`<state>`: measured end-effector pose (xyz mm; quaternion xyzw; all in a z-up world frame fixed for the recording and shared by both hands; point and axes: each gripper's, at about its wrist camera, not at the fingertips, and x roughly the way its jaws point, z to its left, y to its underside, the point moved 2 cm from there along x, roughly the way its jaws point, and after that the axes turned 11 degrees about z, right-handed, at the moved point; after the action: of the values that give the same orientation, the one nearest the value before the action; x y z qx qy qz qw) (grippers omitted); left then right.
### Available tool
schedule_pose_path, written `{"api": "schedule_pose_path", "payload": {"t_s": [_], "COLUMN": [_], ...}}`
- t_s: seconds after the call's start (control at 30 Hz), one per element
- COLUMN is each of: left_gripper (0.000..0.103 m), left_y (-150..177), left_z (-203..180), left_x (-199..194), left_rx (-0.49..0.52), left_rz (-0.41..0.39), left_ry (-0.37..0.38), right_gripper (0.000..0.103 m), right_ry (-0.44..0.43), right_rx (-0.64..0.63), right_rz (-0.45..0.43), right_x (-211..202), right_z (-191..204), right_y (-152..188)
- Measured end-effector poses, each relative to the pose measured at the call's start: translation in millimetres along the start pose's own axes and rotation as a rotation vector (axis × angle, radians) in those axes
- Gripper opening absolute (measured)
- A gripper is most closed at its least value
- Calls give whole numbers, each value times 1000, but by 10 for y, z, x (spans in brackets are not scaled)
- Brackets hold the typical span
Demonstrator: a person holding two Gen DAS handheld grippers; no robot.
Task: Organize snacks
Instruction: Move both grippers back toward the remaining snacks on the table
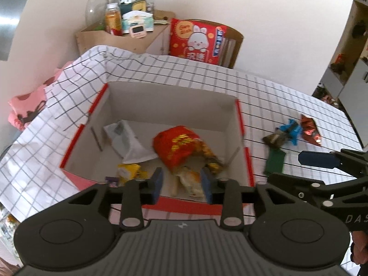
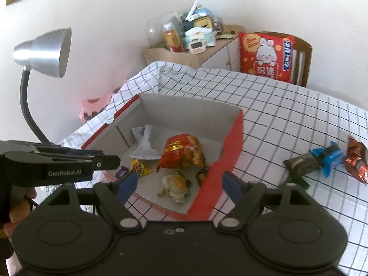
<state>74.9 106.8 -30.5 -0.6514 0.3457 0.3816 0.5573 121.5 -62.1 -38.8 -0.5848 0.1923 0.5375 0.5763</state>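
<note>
I see the red snack bag (image 1: pixel 181 147) lying inside the red-edged box (image 1: pixel 241 124), long axis slanting toward its near right corner; crinkled, gold print unreadable; my left gripper (image 1: pixel 181 182) and right gripper (image 2: pixel 180 184) hang released above the box; the left gripper's side reads "GenRobot.AI".

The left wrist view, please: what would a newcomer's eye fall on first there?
The open red-edged box in the middle of the checked tablecloth, with a bright red snack bag lying among the packets inside. To its right, a few loose snack packets lie on the cloth. Behind the table, a red rabbit cushion leans on a chair.
</note>
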Motion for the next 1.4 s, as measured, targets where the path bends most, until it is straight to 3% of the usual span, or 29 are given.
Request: {"api": "schedule_pose_path", "payload": {"t_s": [0.07,0.23,0.33,0.43,0.57,1.07,1.4], "left_gripper": [55,56,64,69,73,73,73], "left_y": [24,61,81,106,126,49,-144], "left_z": [-99,-376,-551,-751,-1000,-1895,-2186], "left_x": [-20,-32,-19,-12,44,369,815], "left_rx": [8,45,70,100,119,157,191], "left_rz": [-11,-26,-35,-50,-40,30,125], "left_ry": [13,23,31,46,83,81,56], "right_gripper": [85,87,88,102,103,103,103], "right_ry": [7,28,49,64,88,192,225], "right_rx": [13,50,75,104,126,189,248], "right_rz": [-12,-36,-46,-65,-77,-62,-21], "right_x": [-96,-295,-412,-529,-641,-935,-879], "right_z": [-93,-351,-533,-722,-948,-1816,-2388], "right_y": [52,179,265,353,442,616,443]}}
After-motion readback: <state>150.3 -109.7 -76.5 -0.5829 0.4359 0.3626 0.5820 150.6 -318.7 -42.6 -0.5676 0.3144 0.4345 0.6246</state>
